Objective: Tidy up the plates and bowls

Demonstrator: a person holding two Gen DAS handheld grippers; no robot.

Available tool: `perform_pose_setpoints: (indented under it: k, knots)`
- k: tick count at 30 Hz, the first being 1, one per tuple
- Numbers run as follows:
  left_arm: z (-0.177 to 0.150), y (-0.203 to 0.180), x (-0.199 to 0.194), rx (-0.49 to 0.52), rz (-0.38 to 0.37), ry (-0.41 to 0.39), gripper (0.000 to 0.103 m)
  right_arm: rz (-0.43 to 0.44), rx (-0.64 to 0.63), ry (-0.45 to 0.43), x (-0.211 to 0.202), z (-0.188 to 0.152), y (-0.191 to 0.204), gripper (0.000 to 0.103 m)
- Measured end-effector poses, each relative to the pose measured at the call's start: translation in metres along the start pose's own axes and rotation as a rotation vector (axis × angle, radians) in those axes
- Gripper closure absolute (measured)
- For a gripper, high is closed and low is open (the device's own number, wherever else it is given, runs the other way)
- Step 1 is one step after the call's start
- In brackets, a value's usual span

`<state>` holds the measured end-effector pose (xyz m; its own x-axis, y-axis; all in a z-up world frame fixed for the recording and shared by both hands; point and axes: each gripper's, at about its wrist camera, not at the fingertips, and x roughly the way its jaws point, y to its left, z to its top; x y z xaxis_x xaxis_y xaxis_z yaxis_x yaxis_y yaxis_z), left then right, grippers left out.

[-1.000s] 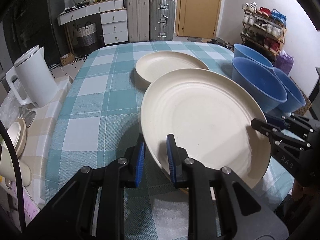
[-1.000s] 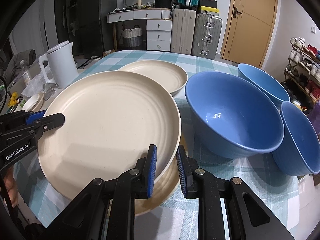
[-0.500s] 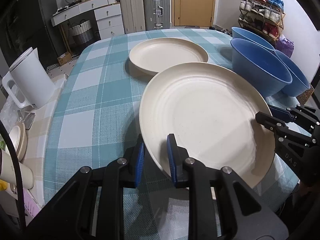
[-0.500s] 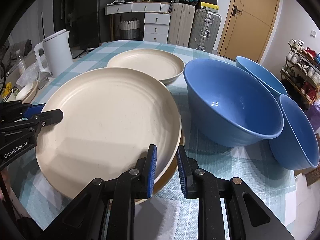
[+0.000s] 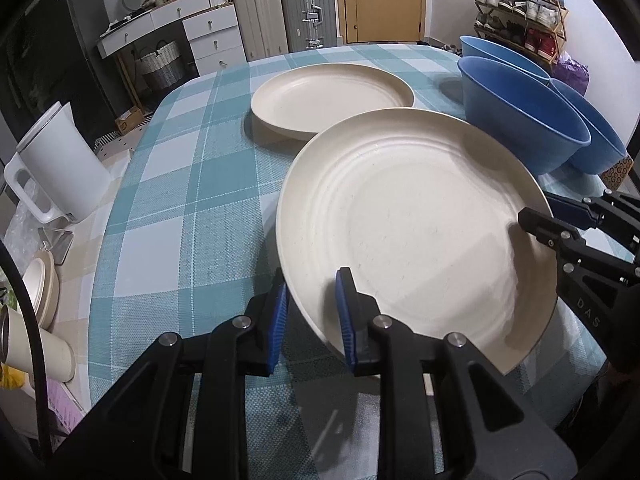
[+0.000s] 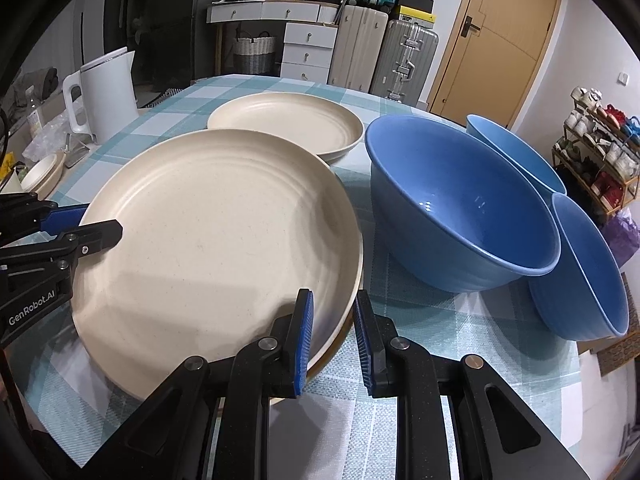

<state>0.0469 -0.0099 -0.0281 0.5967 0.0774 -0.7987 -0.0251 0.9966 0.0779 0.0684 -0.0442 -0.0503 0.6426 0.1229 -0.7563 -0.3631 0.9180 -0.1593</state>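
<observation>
The tabletop [image 5: 168,216], covered by a teal checked cloth, is seen to carry everything that matters here, and it spreads away from both tools toward the far wall. On it, directly ahead of the two tools and held between them, lies the large cream plate [image 5: 416,232], the thing on which the coming move is judged to turn. Its rim is pinched on opposite sides: the left tool [image 5: 310,312] is closed on the edge nearest its own camera, one blue pad above the rim and one outside it, while the right tool [image 6: 332,332] is clamped on the opposite edge in the same manner. In the right wrist view a second, darker rim is seen just under the held plate at the right tool, so the plate appears to sit on or just above another one; whether it touches cannot be told. The plate is held nearly level, slightly raised on its far side. Beyond it, further from both tools, a second cream plate [image 6: 284,124] rests flat on the cloth, close to the held plate's far edge. On the right tool's outer side three blue bowls are grouped, the largest blue bowl [image 6: 460,208] just beside the held plate. Neither tool is nearer; the plate is shared evenly, so any release is judged to need both tools together.
</observation>
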Motion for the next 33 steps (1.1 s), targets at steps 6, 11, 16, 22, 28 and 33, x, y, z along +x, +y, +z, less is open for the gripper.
perform_pose_setpoints:
  k: [6,11,16,22,28,33]
  knots:
    - [-0.001,-0.002,0.003,0.015,0.012,0.007,0.082,-0.008,0.000,0.002,0.002,-0.001,0.002,0.082]
    - [-0.002,-0.003,0.005,0.034,0.017,0.019,0.081,-0.016,-0.009,0.002,0.002,-0.002,0.004,0.082]
    - [-0.003,-0.007,0.006,0.058,0.038,0.019,0.081,-0.021,-0.012,0.010,0.003,-0.004,0.003,0.081]
    - [-0.003,-0.004,0.007,0.036,0.012,0.021,0.081,-0.024,-0.022,0.009,0.004,-0.005,0.005,0.081]
    - [0.000,0.009,0.001,-0.035,-0.065,0.025,0.068,0.021,-0.014,0.003,-0.002,-0.004,0.001,0.071]
    - [0.005,0.018,-0.022,-0.088,-0.102,-0.040,0.026,0.058,-0.018,-0.043,-0.021,0.000,0.000,0.055]
